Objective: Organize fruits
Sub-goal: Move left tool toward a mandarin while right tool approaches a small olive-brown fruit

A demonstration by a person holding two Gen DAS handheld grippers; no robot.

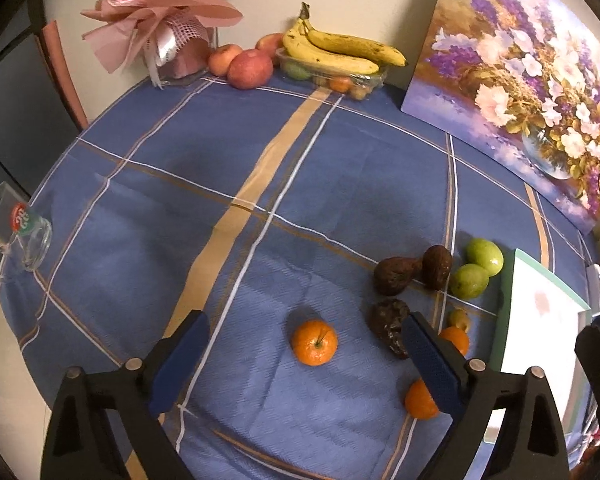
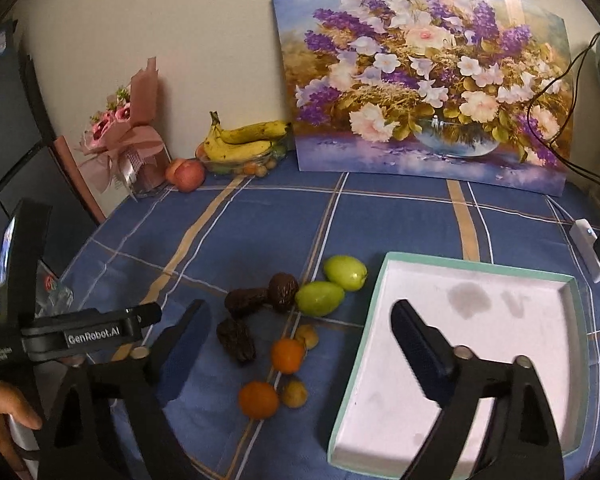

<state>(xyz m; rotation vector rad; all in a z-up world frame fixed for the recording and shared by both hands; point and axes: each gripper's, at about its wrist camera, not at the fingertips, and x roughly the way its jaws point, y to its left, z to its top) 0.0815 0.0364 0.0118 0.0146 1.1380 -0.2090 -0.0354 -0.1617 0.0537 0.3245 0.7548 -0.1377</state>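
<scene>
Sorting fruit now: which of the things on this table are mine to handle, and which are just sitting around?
Job items: three oranges, two green fruits, three dark brown fruits, two small yellowish fruits, the white tray.

Probably bystanders: flower painting, pink bouquet, glass mug, bananas and apples by the wall.

Both grippers matte black w/ triangular cut-out arms, round silver pivot screws & dark-blue textured pads on fingers (image 1: 432, 364), left gripper (image 2: 100, 334) marked "GenRobot.AI" in white, small lit screen on its far-left side.
</scene>
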